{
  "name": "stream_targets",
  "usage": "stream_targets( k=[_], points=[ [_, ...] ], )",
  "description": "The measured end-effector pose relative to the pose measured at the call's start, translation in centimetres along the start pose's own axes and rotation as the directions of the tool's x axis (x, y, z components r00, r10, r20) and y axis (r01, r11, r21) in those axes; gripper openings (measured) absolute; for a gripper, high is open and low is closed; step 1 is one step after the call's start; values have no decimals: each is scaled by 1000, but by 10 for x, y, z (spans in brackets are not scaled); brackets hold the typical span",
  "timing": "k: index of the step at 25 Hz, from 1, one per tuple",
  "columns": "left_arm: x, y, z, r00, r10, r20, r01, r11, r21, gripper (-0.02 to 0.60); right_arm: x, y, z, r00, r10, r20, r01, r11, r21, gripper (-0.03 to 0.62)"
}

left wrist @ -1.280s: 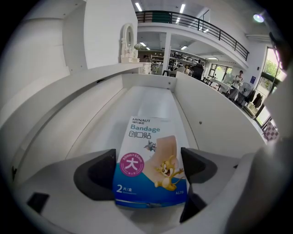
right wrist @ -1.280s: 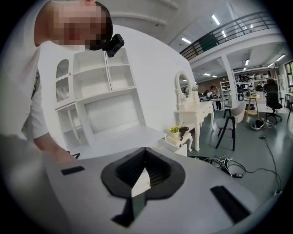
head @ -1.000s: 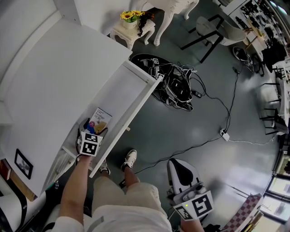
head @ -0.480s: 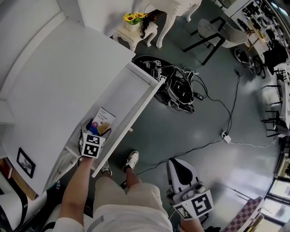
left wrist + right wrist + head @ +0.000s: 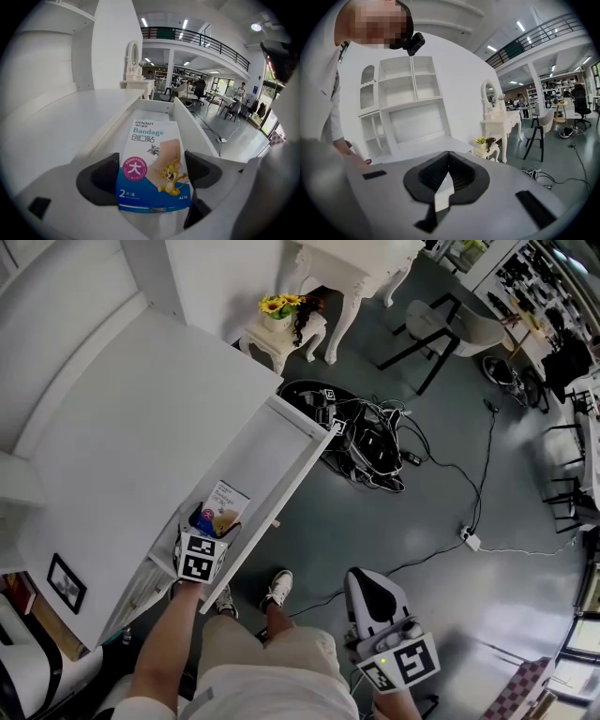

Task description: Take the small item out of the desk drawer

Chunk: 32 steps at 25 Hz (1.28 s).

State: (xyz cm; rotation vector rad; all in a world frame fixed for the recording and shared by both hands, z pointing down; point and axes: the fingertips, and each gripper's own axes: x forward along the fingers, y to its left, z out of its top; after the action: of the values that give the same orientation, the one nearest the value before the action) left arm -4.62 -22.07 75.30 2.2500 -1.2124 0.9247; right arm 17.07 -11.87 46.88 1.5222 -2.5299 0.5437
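A flat bandage packet, white and blue with a cartoon print, is pinched between the jaws of my left gripper, which is shut on it. In the head view the packet sticks out ahead of the left gripper at the near end of the open white drawer. The drawer's channel runs away under the packet. My right gripper hangs low at the right, away from the desk. In its own view the right gripper is shut with nothing in it.
The white desk top lies left of the drawer, with a small picture frame near its edge. A tangle of cables lies on the floor beyond the drawer's far end. A stool with sunflowers and a chair stand farther off.
The head view has drifted, so the desk and drawer sit lower in the picture. My left gripper keeps its hold on the packet at the drawer's near end. The right gripper has stayed put.
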Motion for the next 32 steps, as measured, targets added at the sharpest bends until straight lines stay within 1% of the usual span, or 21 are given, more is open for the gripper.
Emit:
stream_targets(
  k=[5, 10, 13, 16, 20, 23, 27, 32],
  points=[
    [-20, -3, 21, 998, 4, 57, -2, 999, -36, 443, -2, 7, 11, 1000, 15, 25, -14, 1000, -14, 8],
    [-43, -2, 42, 992, 25, 123, -16, 997, -74, 443, 1, 18, 23, 998, 51, 41, -50, 998, -35, 8],
    [-60, 3, 54, 984, 48, 171, -31, 994, -103, 443, 4, 23, 31, 996, 78, 54, -75, 996, -53, 8],
    [-80, 8, 68, 971, 82, 224, -55, 991, -123, 443, 6, 26, 39, 993, 100, 67, -96, 993, -66, 8],
    [-111, 14, 91, 947, 123, 296, -85, 987, -136, 443, 6, 29, 50, 990, 120, 79, -114, 991, -76, 8],
    [-133, 19, 110, 924, 151, 351, -102, 983, -152, 443, 6, 29, 56, 988, 131, 87, -125, 989, -77, 8],
    [-167, 22, 137, 886, 176, 429, -114, 980, -165, 443, 5, 32, 67, 984, 139, 107, -131, 988, -84, 8],
    [-209, 27, 169, 830, 201, 520, -127, 976, -175, 443, 1, 31, 80, 981, 135, 143, -123, 988, -89, 8]
  ],
)
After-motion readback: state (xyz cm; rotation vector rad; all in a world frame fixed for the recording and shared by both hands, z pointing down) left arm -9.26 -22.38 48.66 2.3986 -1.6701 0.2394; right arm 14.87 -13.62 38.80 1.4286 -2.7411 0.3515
